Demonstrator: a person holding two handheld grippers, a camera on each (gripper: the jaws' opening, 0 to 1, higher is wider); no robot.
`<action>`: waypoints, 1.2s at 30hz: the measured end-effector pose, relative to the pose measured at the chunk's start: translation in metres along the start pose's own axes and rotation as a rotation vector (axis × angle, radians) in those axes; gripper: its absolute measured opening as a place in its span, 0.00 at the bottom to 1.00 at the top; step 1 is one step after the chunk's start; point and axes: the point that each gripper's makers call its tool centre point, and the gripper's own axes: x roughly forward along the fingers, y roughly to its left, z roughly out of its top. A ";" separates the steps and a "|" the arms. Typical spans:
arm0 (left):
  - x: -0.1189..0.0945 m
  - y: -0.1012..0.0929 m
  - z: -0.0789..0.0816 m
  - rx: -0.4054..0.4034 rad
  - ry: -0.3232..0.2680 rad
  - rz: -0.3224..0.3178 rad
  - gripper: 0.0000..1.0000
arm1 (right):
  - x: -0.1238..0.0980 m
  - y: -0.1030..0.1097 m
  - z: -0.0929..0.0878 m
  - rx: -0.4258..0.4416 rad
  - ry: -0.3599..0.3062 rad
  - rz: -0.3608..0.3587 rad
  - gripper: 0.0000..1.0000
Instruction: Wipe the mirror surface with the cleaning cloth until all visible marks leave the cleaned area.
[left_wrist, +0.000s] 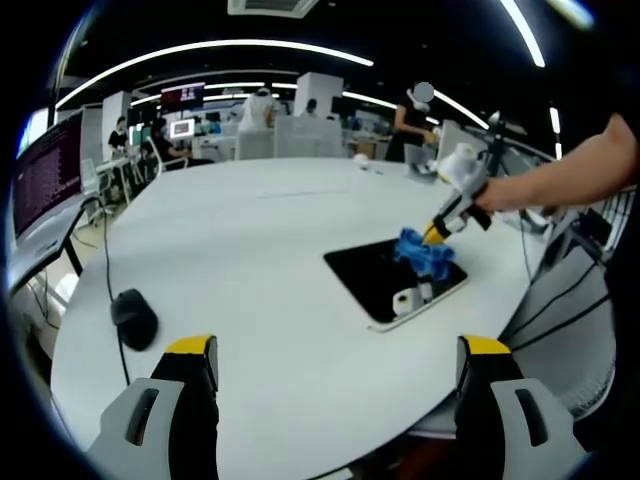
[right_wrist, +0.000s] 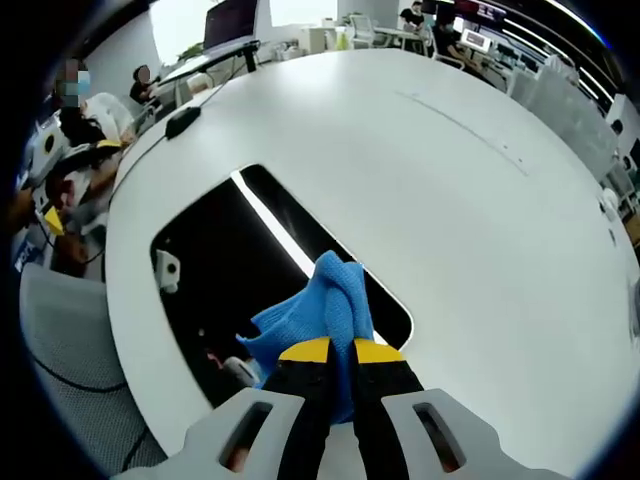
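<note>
A dark mirror (left_wrist: 375, 278) lies flat on the white round table (left_wrist: 250, 260), near its right edge. My right gripper (left_wrist: 437, 231) comes in from the right on a person's arm, shut on a blue cleaning cloth (left_wrist: 424, 253) that rests on the mirror. In the right gripper view the mirror (right_wrist: 230, 270) reflects a ceiling light strip, and the blue cloth (right_wrist: 320, 315) is bunched on its near end, pinched by my right gripper (right_wrist: 341, 352). My left gripper (left_wrist: 340, 355) is open, its yellow-tipped fingers (left_wrist: 190, 355) hovering above the table's near side with nothing between them.
A black computer mouse (left_wrist: 133, 316) with its cable lies at the table's left edge. The same mouse (right_wrist: 183, 121) is on the far rim in the right gripper view. Desks, monitors and several people fill the office behind. A grey mesh chair (right_wrist: 70, 360) stands beside the table.
</note>
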 end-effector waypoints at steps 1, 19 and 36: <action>-0.001 0.001 -0.001 -0.001 0.002 0.002 1.00 | 0.001 -0.002 0.001 0.000 0.001 -0.001 0.02; -0.010 0.007 -0.004 0.004 0.009 0.019 1.00 | 0.008 -0.027 0.016 -0.051 0.031 -0.016 0.02; -0.006 0.002 -0.004 0.004 0.006 0.013 1.00 | 0.009 -0.026 0.016 -0.113 0.033 0.029 0.02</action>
